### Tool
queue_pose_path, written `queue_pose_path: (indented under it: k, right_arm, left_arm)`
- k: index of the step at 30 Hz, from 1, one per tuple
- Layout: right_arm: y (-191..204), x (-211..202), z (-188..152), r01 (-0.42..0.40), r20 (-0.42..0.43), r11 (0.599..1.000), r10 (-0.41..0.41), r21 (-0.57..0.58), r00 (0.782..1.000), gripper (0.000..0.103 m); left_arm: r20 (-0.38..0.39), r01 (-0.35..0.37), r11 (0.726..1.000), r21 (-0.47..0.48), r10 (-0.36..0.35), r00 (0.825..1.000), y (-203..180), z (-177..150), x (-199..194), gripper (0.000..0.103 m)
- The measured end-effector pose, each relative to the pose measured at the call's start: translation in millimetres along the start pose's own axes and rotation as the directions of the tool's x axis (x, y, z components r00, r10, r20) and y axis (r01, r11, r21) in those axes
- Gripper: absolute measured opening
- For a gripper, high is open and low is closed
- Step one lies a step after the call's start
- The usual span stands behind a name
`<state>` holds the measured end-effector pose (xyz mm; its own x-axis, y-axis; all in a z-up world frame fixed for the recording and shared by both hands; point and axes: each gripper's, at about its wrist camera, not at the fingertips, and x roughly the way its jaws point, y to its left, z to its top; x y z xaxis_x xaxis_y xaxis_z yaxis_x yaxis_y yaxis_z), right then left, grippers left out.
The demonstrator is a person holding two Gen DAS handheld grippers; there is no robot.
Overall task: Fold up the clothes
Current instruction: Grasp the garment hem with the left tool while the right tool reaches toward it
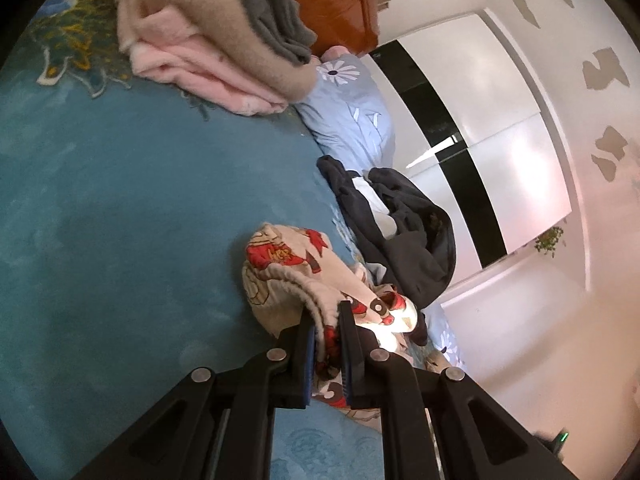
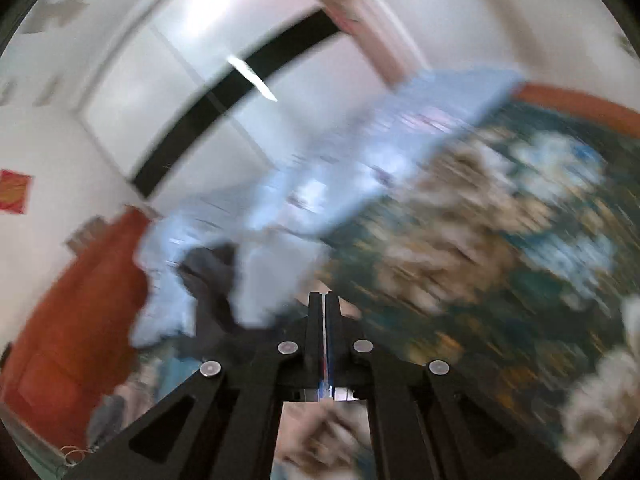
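So my left tool (image 1: 327, 322) has its jaws clamped on the ribbed hem of a cream garment with red print (image 1: 288, 268). The rest of it sits bunched on the teal bed cover (image 1: 120, 208), straight ahead of the tool and a bit to the left in the left wrist view. Its long axis seems to run away from the tool along the edge of the bed, though it's too crumpled to be sure.

My right tool (image 2: 324, 300) is clenched with the fingers flat together, and I can't see any cloth between them. That view is badly smeared, so all I can make out is a pale blue quilt (image 2: 360, 168), some patterned bedspread and a dark bit of cloth (image 2: 212, 280) ahead and to the left of the fingertips. I can't find the cream garment there for certain; a pale blurry patch low between the arms might be it.

So the left hand is plainly the nearer one, since it already has the hem. My guess is the next bit depends on the right tool finding the far end of the garment, beyond the left tool, so the two can stretch it out flat.

Other stuff around: a dark jacket (image 1: 404, 236) just beside the garment toward the bed edge, and a stack of pink and grey fleece (image 1: 224, 40) well apart, further up the bed.
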<state>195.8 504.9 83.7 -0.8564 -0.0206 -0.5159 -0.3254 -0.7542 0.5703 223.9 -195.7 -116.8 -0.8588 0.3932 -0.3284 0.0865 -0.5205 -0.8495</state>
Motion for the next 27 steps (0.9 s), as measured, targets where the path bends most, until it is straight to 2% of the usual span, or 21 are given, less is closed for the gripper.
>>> queue_pose_path:
  k: [3, 5, 7, 11, 13, 17, 19, 20, 22, 27]
  right_arm:
    - [-47, -2, -26, 0.031, -0.073, 0.991, -0.022, 0.133, 0.997, 0.001]
    - [-64, 1, -36, 0.025, -0.105, 0.980, -0.004, 0.197, 0.994, 0.001]
    - [-69, 5, -42, 0.011, -0.132, 0.977, 0.018, 0.212, 0.991, 0.003]
    - [-44, 34, -43, -0.005, -0.190, 0.990, 0.033, 0.144, 0.981, 0.004]
    - [-34, 45, -45, -0.020, -0.211, 0.993, 0.043, 0.113, 0.976, 0.004]
    - [-16, 79, -52, -0.054, -0.262, 0.995, 0.076, 0.089, 0.962, 0.005]
    - [-5, 108, -56, -0.074, -0.305, 0.993, 0.098, 0.088, 0.947, 0.028]
    - [0, 126, -58, -0.071, -0.331, 0.993, 0.097, 0.091, 0.938, 0.046]
    - [7, 152, -62, -0.050, -0.363, 0.995, 0.079, 0.090, 0.928, 0.049]
    - [6, 206, -57, 0.104, -0.357, 0.991, -0.069, 0.079, 0.931, 0.049]
  left_arm:
    - [0.013, -0.013, 1.000, -0.016, 0.014, 1.000, 3, 1, -3, 0.012]
    - [0.031, -0.038, 0.999, -0.006, 0.038, 0.999, 1, 1, -5, 0.011]
    - [0.054, -0.064, 0.998, 0.000, 0.064, 0.996, 0, 6, -8, 0.011]
    - [0.113, -0.102, 0.994, -0.023, 0.104, 0.988, 1, 29, -14, 0.011]
    - [0.139, -0.144, 0.989, -0.037, 0.148, 0.979, 2, 46, -14, 0.010]
    - [0.128, -0.203, 0.978, -0.045, 0.207, 0.970, 2, 72, 0, 0.011]
    - [0.119, -0.215, 0.976, -0.022, 0.216, 0.969, 3, 77, 8, 0.011]
    - [0.119, -0.214, 0.977, -0.008, 0.214, 0.970, 3, 77, 11, 0.011]
    - [0.124, -0.205, 0.979, 0.020, 0.201, 0.972, 6, 74, 13, 0.011]
    - [0.103, -0.141, 0.990, -0.009, 0.141, 0.985, 23, 73, 10, 0.011]
